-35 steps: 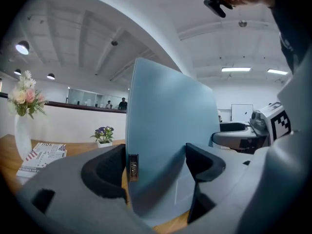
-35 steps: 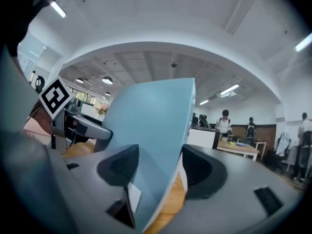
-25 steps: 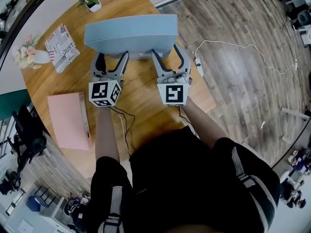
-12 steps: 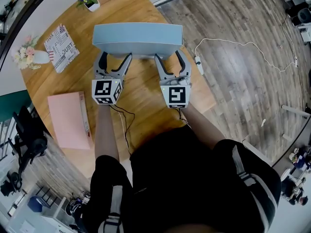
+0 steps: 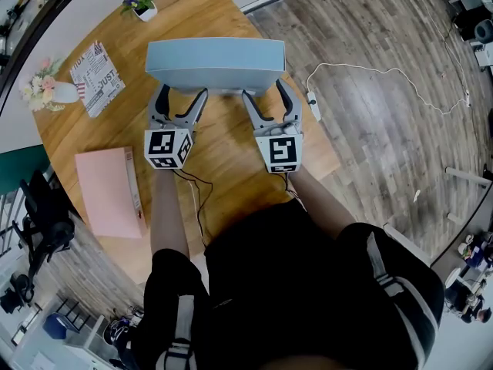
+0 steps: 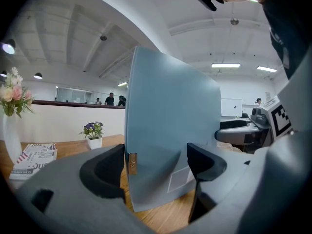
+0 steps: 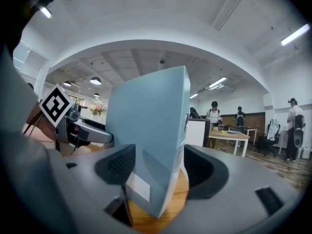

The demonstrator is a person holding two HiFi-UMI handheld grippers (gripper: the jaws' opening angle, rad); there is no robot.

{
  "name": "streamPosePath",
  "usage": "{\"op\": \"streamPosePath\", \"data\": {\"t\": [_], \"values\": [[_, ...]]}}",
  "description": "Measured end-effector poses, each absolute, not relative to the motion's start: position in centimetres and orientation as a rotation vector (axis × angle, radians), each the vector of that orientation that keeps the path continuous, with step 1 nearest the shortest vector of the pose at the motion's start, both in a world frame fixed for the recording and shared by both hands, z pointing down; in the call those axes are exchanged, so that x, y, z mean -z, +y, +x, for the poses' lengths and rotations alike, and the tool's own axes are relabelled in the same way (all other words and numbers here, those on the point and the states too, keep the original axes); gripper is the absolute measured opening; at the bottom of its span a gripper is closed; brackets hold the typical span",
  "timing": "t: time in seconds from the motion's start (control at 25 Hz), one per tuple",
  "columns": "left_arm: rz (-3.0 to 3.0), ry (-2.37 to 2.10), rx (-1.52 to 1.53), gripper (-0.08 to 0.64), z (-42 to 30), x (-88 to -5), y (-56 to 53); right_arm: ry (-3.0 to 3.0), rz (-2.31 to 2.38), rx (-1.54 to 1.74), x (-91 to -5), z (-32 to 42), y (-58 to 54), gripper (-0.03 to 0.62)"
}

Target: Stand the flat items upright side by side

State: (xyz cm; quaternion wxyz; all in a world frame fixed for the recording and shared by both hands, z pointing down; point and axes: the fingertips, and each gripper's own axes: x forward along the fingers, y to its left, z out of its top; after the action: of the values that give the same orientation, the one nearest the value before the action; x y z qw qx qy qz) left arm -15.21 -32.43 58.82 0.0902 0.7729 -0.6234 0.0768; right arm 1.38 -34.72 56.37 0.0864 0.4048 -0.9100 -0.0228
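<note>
Round wooden table (image 5: 231,141) fills the head view, with plank floor off at 3 o'clock. At the table's 12 o'clock a blue box file (image 5: 214,62) stands upright, its broad face toward the person. A pink folder (image 5: 108,191) lies flat at 8 o'clock, well apart from the file. A printed magazine (image 5: 98,74) sits at 10 o'clock and a potted plant (image 5: 143,0) at 11. The left gripper (image 5: 182,95) and right gripper (image 5: 264,92) both point at the file's near face.

From the left gripper view, the jaws stand wide. The file's (image 6: 170,111) left end shows between them, and I can't tell whether the pads touch it.

From the right gripper view, the jaws have just been opening and stand wide. The file's (image 7: 151,121) right end stands between them, with bare wood showing beside the 3 o'clock pad.
</note>
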Motion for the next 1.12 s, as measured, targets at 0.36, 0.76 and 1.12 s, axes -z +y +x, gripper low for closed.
{"op": "streamPosePath", "data": {"t": [0.36,0.76,1.12], "values": [[2.212,-1.878,-0.218,0.411,-16.0,-59.5,-29.0,-2.706,1.156,-0.018,-57.6,2.9,-33.8,0.327],[1.932,-2.01,-0.096,0.34,-17.1,-58.7,-20.8,-2.75,0.969,-0.23,-57.9,1.5,-27.7,0.327],[1.728,-2.062,-0.102,0.333,-17.9,-57.5,-9.6,-2.681,0.577,-0.419,-58.1,-4.1,-16.9,0.302]]}}
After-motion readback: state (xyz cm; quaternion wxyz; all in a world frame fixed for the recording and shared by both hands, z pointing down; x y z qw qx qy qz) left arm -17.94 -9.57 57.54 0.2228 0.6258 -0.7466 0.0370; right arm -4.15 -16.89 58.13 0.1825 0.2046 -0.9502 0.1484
